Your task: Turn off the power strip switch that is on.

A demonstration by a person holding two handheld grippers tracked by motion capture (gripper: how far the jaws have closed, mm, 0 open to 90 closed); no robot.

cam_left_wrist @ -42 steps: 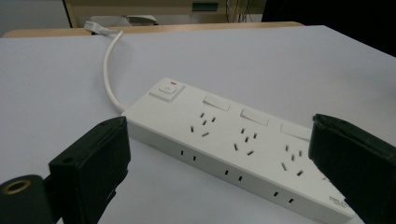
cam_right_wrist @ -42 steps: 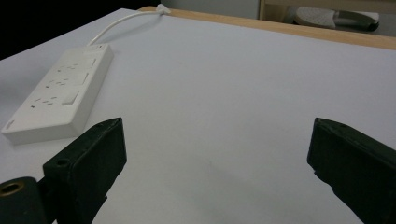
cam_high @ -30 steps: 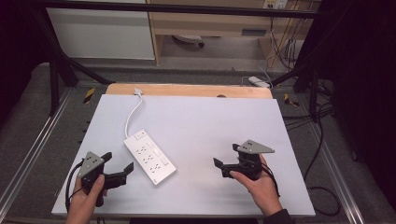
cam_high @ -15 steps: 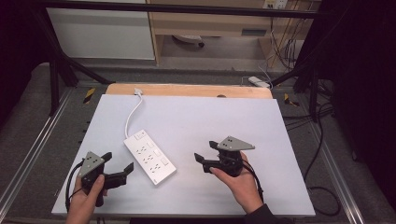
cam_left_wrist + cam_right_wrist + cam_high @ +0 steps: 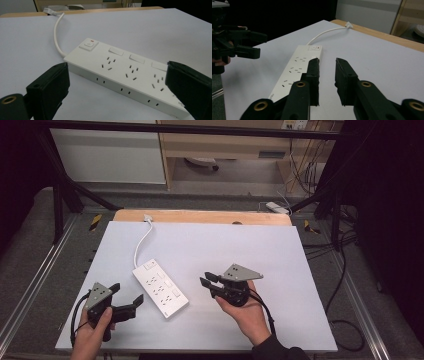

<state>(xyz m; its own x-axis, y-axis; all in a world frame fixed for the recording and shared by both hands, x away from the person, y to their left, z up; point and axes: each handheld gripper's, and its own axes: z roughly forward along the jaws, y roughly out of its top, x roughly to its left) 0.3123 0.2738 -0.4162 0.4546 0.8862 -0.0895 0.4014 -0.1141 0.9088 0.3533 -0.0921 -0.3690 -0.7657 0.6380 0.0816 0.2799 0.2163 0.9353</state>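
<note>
A white power strip (image 5: 161,287) with a switch and several sockets lies at an angle on the white tabletop (image 5: 300,270). Its cord (image 5: 141,242) runs to the far edge. My left gripper (image 5: 126,293) sits just left of the strip's near end, open wide. In the left gripper view the strip (image 5: 125,72) lies just beyond the spread jaws of that gripper (image 5: 117,67). My right gripper (image 5: 206,279) hovers to the right of the strip, open by a narrow gap with nothing between its jaws. The right gripper view has its tips (image 5: 327,61) beside the strip (image 5: 297,67), with the left gripper (image 5: 258,45) beyond.
A wooden strip (image 5: 200,216) borders the table's far edge. Metal rails (image 5: 45,270) run along both sides. Behind the table stand a white cabinet (image 5: 107,155) and wooden shelving (image 5: 225,145). Cables and another power strip (image 5: 277,207) lie on the floor at the right.
My right gripper has moved left across the table to a spot near the power strip's right side. The left gripper and the strip have stayed put.
</note>
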